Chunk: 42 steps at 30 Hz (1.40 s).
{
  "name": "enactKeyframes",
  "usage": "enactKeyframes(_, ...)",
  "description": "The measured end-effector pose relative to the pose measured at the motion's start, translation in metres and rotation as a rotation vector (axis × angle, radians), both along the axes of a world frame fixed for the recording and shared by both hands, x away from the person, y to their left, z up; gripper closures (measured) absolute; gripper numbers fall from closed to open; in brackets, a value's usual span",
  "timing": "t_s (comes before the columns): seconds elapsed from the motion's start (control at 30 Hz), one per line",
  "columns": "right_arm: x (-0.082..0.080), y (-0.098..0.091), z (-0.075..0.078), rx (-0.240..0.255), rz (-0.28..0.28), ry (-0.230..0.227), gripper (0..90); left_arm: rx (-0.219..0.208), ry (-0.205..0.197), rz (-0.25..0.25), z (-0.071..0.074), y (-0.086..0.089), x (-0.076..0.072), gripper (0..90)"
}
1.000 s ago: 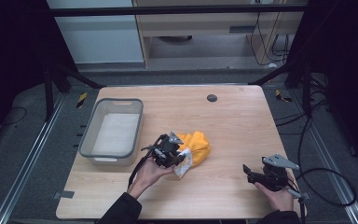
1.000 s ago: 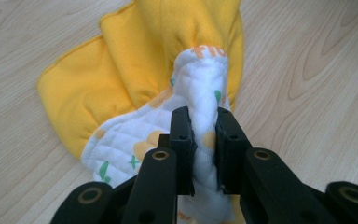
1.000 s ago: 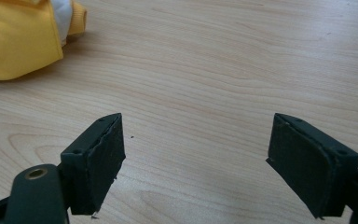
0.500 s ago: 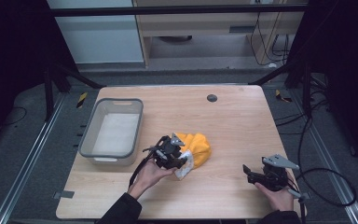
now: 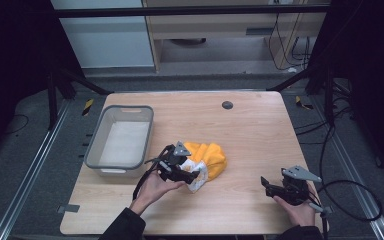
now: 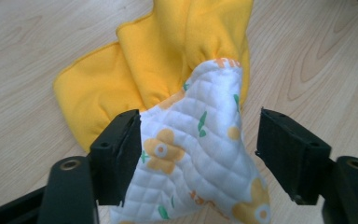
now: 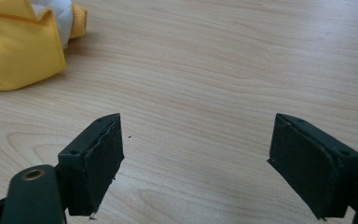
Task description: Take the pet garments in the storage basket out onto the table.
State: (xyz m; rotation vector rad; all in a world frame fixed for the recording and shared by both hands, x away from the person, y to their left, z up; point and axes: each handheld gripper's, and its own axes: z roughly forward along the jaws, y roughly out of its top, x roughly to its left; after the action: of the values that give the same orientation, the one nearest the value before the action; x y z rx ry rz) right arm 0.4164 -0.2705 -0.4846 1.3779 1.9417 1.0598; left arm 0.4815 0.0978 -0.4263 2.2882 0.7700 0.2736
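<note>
Left gripper (image 6: 198, 140) fingers just spread off the cloth (image 6: 168, 70) — right gripper (image 7: 196, 158) fingers apart.

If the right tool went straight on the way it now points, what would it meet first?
Judging by the right gripper view, the right tool points along bare table, jaws open and empty. The yellow cloth lies off to the left of that line, so the way looks free, though depth is hard to judge.

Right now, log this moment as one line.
left gripper: jaws just opened, quilted cloth between them, unclamped | right gripper: open, empty, over table | grey bin: left of cloth
</note>
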Motion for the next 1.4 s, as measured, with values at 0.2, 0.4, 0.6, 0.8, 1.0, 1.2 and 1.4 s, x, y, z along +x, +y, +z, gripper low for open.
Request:
enactKeyframes(0.2, 0.0, 0.0, 0.0, -0.002, 0.001, -0.004, 17.0, -0.03, -0.027, 0.022, 0.002, 0.014, -0.009, 24.1)
enactKeyframes(0.4, -0.001, 0.0, 0.0, -0.003, 0.003, -0.004, 16.8, -0.049, -0.048, 0.047, 0.002, 0.025, -0.015, 21.8)
enactKeyframes(0.6, -0.002, 0.001, 0.001, 0.002, 0.003, -0.005, 16.6, -0.072, -0.073, 0.06, 0.0, 0.036, -0.025, 21.1)
enactKeyframes(0.8, -0.003, 0.001, 0.0, -0.007, 0.008, -0.009, 16.4, -0.086, -0.095, 0.086, -0.002, 0.051, -0.034, 20.5)
enactKeyframes(1.0, -0.003, 0.001, 0.0, -0.01, 0.006, -0.008, 15.9, -0.097, -0.09, 0.113, -0.008, 0.067, -0.044, 20.4)
enactKeyframes(1.2, -0.003, 0.001, 0.0, -0.015, 0.002, 0.003, 15.4, -0.107, -0.077, 0.147, -0.016, 0.087, -0.052, 20.6)
enactKeyframes(1.4, -0.003, 0.0, -0.001, -0.018, -0.003, -0.002, 15.1, -0.092, -0.07, 0.177, -0.027, 0.108, -0.058, 21.0)
